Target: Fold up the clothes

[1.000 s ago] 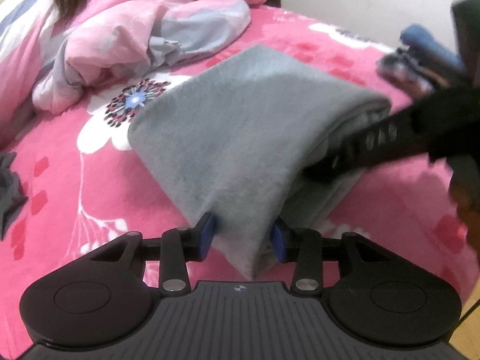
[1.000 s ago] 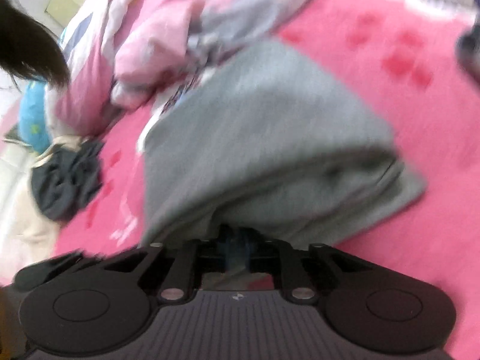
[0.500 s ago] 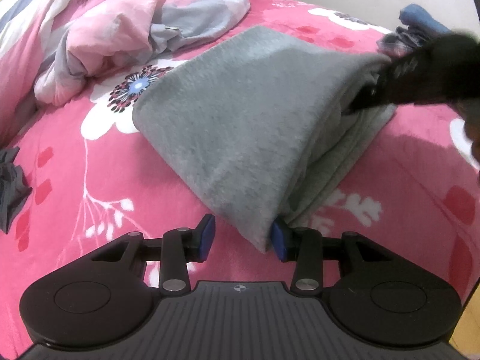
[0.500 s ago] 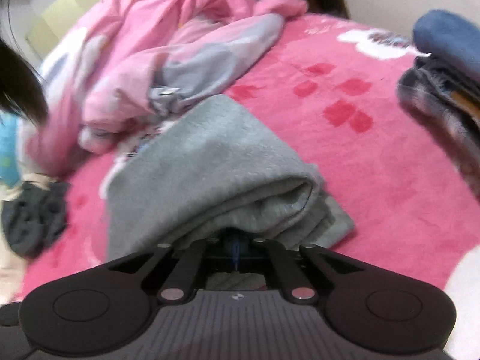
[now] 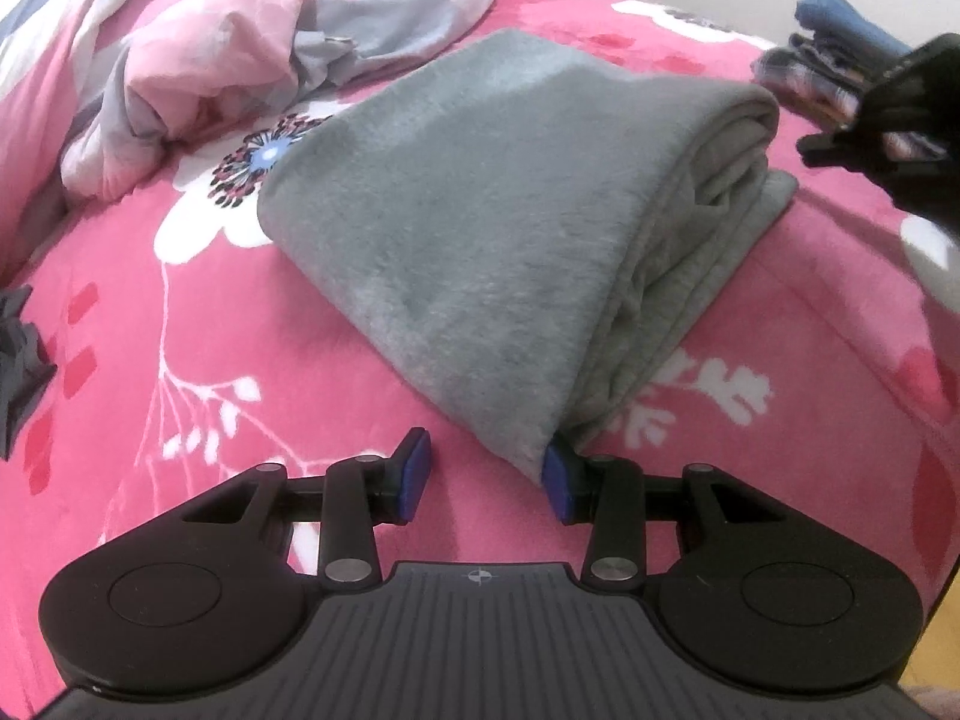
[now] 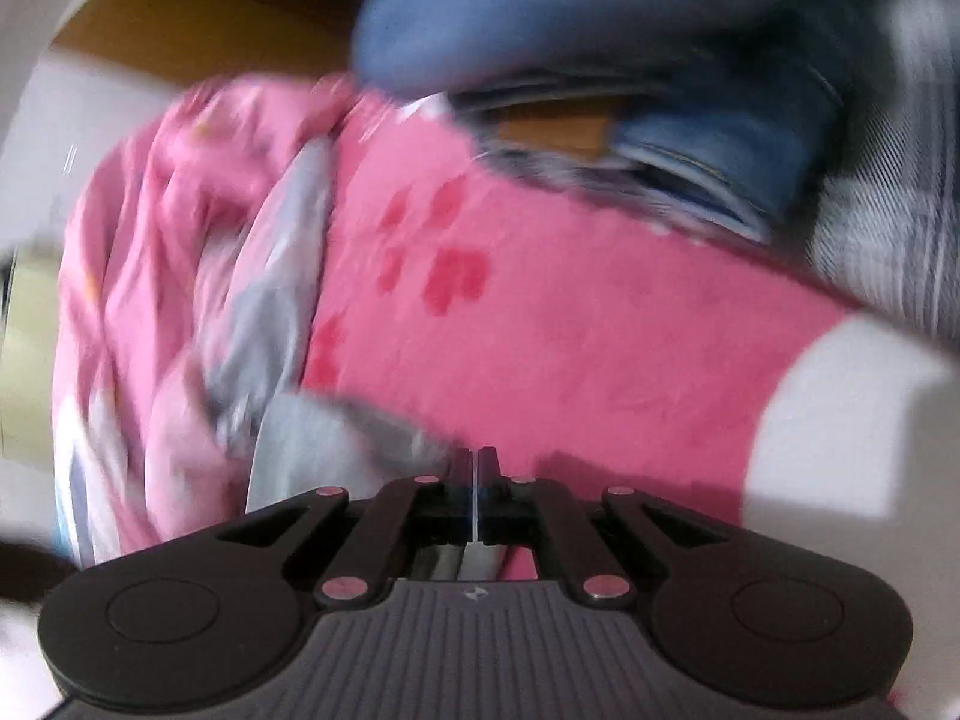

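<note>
the folded grey fleece garment (image 5: pixel 510 192) looks soft, limp and light, best pinched at its layered 6 o'clock corner, where the left tongs (image 5: pixel 483 483) gape released; the right tongs (image 6: pixel 475 468) are clenched on nothing

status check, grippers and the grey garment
Left gripper open, near corner of folded grey garment just ahead of it. Right gripper shut, empty, view blurred. Garment flat on pink bedspread, nothing in the way.

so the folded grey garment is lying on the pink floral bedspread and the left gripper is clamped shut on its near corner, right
Not quite. The folded grey garment does lie on the pink floral bedspread, but the left gripper is open: the left wrist view shows its blue pads spread apart, with the garment's near corner touching only the right-hand pad.
</note>
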Available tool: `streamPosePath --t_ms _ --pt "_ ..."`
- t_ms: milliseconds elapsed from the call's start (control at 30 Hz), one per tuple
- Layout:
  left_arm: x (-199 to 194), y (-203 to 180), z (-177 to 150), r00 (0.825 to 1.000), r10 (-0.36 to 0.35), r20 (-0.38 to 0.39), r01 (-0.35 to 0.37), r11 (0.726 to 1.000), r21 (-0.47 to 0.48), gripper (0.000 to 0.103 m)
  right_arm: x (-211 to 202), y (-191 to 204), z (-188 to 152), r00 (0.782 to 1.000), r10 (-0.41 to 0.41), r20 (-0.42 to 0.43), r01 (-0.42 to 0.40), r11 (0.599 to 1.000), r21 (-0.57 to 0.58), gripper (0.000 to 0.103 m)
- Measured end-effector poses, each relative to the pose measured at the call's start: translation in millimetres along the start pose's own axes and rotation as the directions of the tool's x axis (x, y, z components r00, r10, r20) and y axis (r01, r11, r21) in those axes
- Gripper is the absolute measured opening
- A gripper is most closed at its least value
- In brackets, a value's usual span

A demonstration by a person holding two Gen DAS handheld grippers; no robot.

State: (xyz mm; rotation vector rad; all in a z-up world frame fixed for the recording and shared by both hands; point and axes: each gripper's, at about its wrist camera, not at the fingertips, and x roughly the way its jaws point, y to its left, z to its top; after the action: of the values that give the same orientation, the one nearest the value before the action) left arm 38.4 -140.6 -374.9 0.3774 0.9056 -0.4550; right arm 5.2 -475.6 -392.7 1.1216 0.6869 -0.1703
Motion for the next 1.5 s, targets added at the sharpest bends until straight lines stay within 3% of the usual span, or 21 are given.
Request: streamPosePath --t_ms 100,267,533,633,767,967,1100,1200,1300,1367,1500 --pt "-2 1 2 1.000 -0.014 -0.003 0.014 1.000 0.014 0.040 -4 27 -12 0.992 0.010 -0.127 -0.032 0.985 -0.172 0.000" --pt "-23 3 7 0.999 -0.045 0.003 0.045 0.998 0.053 0.040 24 66 -40 0.963 -0.004 -0.270 -0.108 0.912 -0.397 0.000" --pt "-44 -18 41 0.978 -0.092 0.187 0.052 0.977 0.205 0.040 49 86 -55 0.954 -0.016 -0.300 -0.146 0.848 -0.509 0.000" --pt "-16 -29 56 0.976 -0.102 0.195 0.051 0.967 0.248 0.040 43 91 -56 0.951 -0.024 -0.310 -0.159 0.819 -0.551 0.000" --pt "0 -30 59 0.972 -0.137 0.190 0.081 0.958 0.275 0.025 31 89 -56 0.942 -0.019 -0.336 -0.193 0.788 -0.585 0.000" --pt "-7 -27 55 0.965 -0.164 0.206 0.103 0.956 0.276 0.012 50 83 -58 0.930 0.018 -0.366 -0.230 0.807 -0.544 0.000" --pt "-7 -28 50 0.967 -0.163 0.197 0.099 0.949 0.298 0.011 87 77 -61 0.933 0.081 -0.350 -0.251 0.844 -0.474 0.000" --pt "-3 -37 39 0.966 -0.144 0.217 0.060 0.934 0.353 0.011 88 62 -60 0.934 0.116 -0.339 -0.255 0.880 -0.402 0.000" --pt "1 -47 26 0.962 -0.124 0.243 0.013 0.912 0.411 0.015 67 57 -53 0.941 0.080 -0.329 -0.210 0.900 -0.383 0.000" --pt "3 -53 18 0.959 -0.111 0.262 -0.018 0.894 0.447 0.020 41 60 -42 0.957 0.036 -0.287 -0.158 0.897 -0.413 0.000" --pt "4 -56 15 0.955 -0.098 0.279 -0.038 0.895 0.445 0.022 -12 75 -14 0.986 -0.036 -0.162 -0.050 0.867 -0.496 0.000"
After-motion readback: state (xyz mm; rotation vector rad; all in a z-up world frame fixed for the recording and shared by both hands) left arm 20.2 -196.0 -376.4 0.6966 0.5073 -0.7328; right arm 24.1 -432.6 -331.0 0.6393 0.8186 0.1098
